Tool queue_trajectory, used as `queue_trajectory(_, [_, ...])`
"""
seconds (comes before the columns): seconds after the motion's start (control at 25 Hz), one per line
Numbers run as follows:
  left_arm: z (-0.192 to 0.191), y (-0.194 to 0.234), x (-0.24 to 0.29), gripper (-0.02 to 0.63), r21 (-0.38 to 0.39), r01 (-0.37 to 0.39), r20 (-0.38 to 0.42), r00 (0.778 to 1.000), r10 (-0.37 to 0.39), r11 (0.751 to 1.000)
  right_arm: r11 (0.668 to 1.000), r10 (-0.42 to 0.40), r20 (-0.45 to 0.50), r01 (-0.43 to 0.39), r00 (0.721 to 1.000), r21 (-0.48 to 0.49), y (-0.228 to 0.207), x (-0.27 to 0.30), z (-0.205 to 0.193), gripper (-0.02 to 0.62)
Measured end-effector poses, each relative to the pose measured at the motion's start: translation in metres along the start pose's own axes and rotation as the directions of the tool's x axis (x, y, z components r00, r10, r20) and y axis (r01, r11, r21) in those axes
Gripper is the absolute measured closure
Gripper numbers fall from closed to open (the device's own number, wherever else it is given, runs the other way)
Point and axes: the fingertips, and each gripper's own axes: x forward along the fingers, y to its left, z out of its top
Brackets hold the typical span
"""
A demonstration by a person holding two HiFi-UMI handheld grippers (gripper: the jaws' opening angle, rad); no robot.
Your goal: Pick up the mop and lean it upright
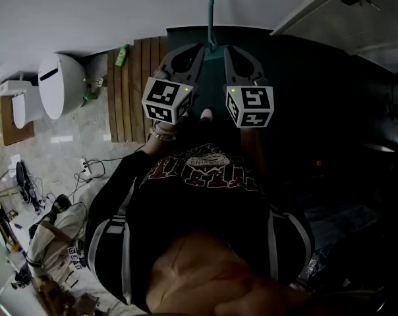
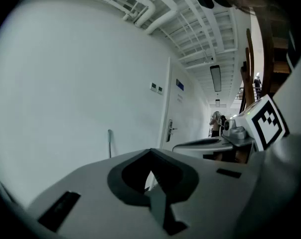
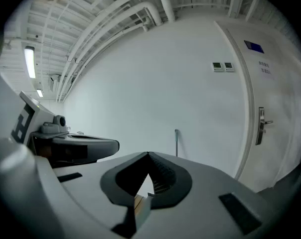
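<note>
Left gripper (image 2: 150,156) and right gripper (image 3: 148,156), jaws pressed together and empty, face the wall (image 3: 140,83). The mop (image 1: 211,8) leans upright there, so the task looks done.

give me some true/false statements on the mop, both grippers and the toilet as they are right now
1. The mop handle stands upright at the white wall. True.
2. The left hand-held gripper is clamped on the mop handle. False: its jaws are together on nothing, and the handle stands apart from it.
3. The right hand-held gripper is wide open. False: its jaws are together, with nothing between them.
4. A white toilet sits at the left of the head view. True.
</note>
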Motion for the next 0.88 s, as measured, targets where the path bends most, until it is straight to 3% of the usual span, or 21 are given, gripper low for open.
queue_trajectory(0.44, [-0.006, 0.001, -0.002, 0.566, -0.01, -0.011, -0.018, 1.0, 0.011, 1.0, 1.0, 0.002, 0.009, -0.002, 1.0, 0.016, -0.001, -0.003, 0.0, 0.577])
queue_trajectory(0.88, [-0.016, 0.007, -0.004, 0.566, -0.029, -0.076, -0.03, 0.997, 0.075, 0.997, 0.997, -0.06, 0.011, 0.059, 0.998, 0.043, -0.041, -0.028, -0.009, 0.577])
